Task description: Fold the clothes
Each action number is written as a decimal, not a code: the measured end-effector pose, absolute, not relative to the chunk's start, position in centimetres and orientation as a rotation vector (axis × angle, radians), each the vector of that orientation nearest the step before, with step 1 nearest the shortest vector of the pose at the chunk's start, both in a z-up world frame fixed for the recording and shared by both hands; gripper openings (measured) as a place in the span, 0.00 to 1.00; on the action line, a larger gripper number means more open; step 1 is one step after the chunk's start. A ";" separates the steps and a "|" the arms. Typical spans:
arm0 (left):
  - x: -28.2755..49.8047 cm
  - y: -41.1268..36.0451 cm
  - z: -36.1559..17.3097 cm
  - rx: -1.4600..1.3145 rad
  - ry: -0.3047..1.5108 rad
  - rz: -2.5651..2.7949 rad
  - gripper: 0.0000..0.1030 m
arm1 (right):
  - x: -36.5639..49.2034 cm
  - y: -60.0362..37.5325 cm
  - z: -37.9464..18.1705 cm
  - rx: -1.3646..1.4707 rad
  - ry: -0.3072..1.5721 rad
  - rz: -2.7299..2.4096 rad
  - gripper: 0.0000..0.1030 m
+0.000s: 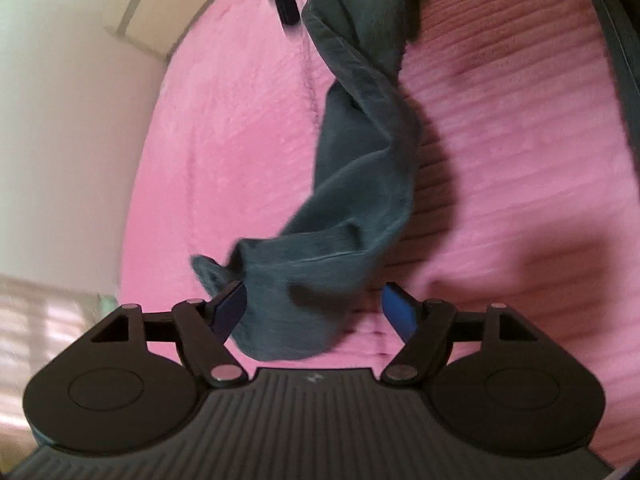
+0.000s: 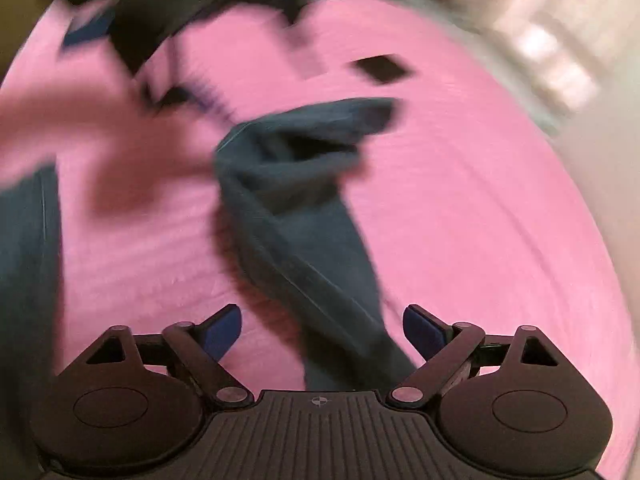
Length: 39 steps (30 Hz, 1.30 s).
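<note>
Here both claws hover with fingers spread over the pink bed (image 1: 500, 160): the left claw (image 1: 314, 306) and right claw (image 2: 322, 330) each have the twisted blue-grey garment (image 1: 360, 168) between their fingers, stretching away.

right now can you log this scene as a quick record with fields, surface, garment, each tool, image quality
surface: pink fuzzy blanket, ribbed texture
garment: dark teal-grey garment, twisted into a rope-like strip, not flat
left tool: open, garment end lies between its fingers, one blue pad clear of the fabric
right tool: open, garment strip runs between its fingers
other items: small dark flat object on the blanket, identity unclear
image quality: right wrist view heavily motion-blurred
fold state: not yet folded
</note>
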<state>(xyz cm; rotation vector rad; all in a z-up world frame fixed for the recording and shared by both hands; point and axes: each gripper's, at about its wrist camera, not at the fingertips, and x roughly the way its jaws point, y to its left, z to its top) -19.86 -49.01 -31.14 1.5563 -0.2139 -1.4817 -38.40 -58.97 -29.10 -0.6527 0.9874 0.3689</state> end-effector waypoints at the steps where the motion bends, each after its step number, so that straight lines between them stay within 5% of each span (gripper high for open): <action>1: -19.4 -49.4 -31.0 1.563 -0.252 -1.499 0.70 | -37.6 -58.3 -30.0 -0.693 1.013 0.398 0.68; 3: -18.8 -50.2 -31.3 1.609 -0.362 -1.531 0.72 | -36.4 -58.4 -31.9 -0.717 1.060 0.414 0.27; 7: -18.3 -51.5 -31.6 1.733 -0.583 -1.626 0.72 | -37.4 -58.5 -30.8 -0.677 1.061 0.390 0.07; 11: -18.0 -52.8 -32.3 1.886 -0.797 -1.686 0.71 | -40.1 -57.9 -28.5 -0.677 1.042 0.388 0.03; 14: -18.2 -53.9 -31.9 1.936 -0.744 -1.777 0.57 | -41.7 -58.0 -26.8 -0.656 1.023 0.368 0.02; 16: -18.5 -54.4 -31.6 1.943 -0.668 -1.782 0.24 | -42.3 -58.1 -25.2 -0.632 1.011 0.345 0.02; 19: -19.3 -54.0 -29.9 1.914 -0.543 -1.775 0.05 | -43.6 -58.7 -23.0 -0.581 0.992 0.322 0.02; 22: -20.5 -52.1 -25.2 1.798 -0.367 -1.775 0.03 | -45.8 -59.5 -19.4 -0.530 0.985 0.337 0.02; 28: -21.8 -48.4 -12.6 1.464 0.282 -1.834 0.03 | -46.6 -63.0 -11.0 -0.370 0.975 0.417 0.02; 32: -19.1 -50.5 -11.3 1.382 0.503 -1.668 0.08 | -40.2 -64.8 -10.9 -0.381 0.938 0.411 0.03; 33: -17.9 -51.5 -12.0 1.371 0.529 -1.587 0.14 | -38.3 -65.4 -12.0 -0.378 0.911 0.347 0.15; 34: -16.0 -52.5 -13.3 1.350 0.569 -1.445 0.21 | -36.3 -66.0 -13.2 -0.374 0.883 0.283 0.54; 35: -14.1 -53.5 -14.6 1.325 0.605 -1.304 0.22 | -34.6 -66.7 -14.2 -0.352 0.860 0.221 0.72; 39: -9.2 -54.7 -19.0 1.250 0.679 -0.948 0.24 | -34.3 -70.7 -15.4 -0.011 0.843 0.063 0.76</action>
